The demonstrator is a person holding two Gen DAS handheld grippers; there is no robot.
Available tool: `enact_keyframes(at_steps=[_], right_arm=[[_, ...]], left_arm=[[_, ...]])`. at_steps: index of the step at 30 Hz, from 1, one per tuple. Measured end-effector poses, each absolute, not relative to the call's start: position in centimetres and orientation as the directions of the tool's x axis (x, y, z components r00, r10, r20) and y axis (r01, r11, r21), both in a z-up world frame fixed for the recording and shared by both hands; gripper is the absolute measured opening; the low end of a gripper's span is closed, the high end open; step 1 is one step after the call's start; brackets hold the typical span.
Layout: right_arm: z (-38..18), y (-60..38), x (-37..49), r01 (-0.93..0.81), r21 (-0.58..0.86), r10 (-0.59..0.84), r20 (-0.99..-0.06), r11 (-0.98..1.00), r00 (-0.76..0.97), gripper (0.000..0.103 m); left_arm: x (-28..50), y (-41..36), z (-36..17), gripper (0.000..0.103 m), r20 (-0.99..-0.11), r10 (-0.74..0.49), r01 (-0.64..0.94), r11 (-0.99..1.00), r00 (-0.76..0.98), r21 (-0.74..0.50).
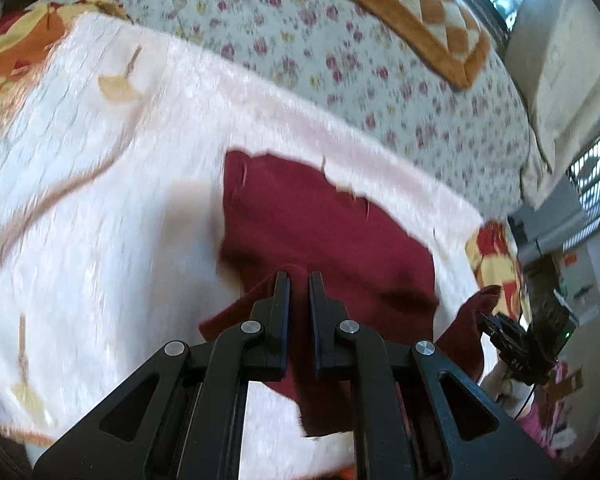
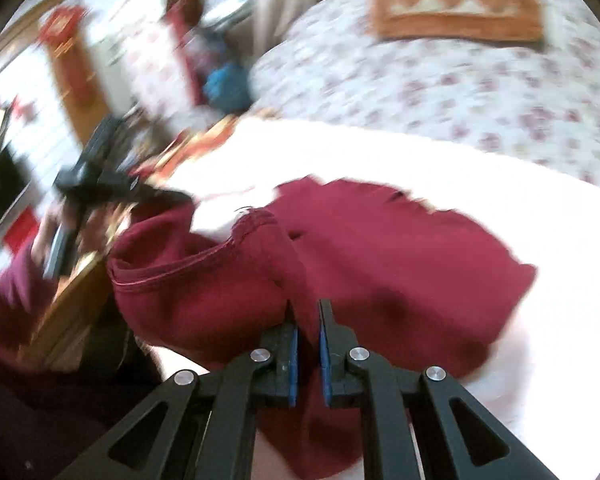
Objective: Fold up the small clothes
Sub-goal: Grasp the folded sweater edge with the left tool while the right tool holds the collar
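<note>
We see the left claw [image 1: 299, 276] clenched on a fold of the red cloth [image 1: 324, 232], which spreads ahead of it on the pale blanket [image 1: 100, 200]. The right claw [image 2: 308, 304] grips another fold of the same cloth [image 2: 400, 260]. Its view is much blurred, so the things to its left are hard to name. The cloth's near edge is hidden under both claws.
</note>
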State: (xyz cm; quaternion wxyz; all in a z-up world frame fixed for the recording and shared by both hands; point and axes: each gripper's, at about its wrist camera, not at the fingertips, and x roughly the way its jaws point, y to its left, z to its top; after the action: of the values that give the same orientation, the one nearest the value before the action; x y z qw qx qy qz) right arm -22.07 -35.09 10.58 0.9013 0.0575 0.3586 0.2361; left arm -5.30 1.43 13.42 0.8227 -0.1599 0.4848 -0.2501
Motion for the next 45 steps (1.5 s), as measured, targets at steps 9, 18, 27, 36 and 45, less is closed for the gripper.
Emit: enact_keyframes(at_steps=[9, 18, 27, 36, 45], right_arm=[[11.3, -40.3, -15.3, -0.155, 0.289, 0.302, -0.582, 0.945, 0.755, 0.008], [7.8, -44.1, -9.4, -0.016, 0.305, 0.216, -0.634, 0.952, 0.743, 0.008], [4.8, -47.0, -6.9, 0.094, 0.395, 0.202, -0.642, 0.914, 0.740, 0.008], [5.5, -42.8, -7.0, -0.047, 0.370, 0.306, -0.684, 0.928, 0.662, 0.071], [4.1, -40.7, -5.7, -0.106, 0.259, 0.268, -0.738, 0.960, 0.619, 0.037]], left_arm=[[2.9, -2.2, 11.6, 0.007, -0.730, -0.541, 0.196, 0.838, 0.418, -0.509], [9.2, -4.5, 8.0, 0.007, -0.774, -0.493, 0.132, 0.865, 0.396, -0.484], [11.1, -4.4, 7.1, 0.008, -0.770, -0.518, 0.151, 0.852, 0.372, -0.501], [9.8, -6.0, 7.5, 0.068, -0.779, -0.526, 0.255, 0.849, 0.341, -0.462], [10.9, -9.9, 4.7, 0.049, -0.868, -0.437, 0.381, 0.863, 0.237, -0.331]])
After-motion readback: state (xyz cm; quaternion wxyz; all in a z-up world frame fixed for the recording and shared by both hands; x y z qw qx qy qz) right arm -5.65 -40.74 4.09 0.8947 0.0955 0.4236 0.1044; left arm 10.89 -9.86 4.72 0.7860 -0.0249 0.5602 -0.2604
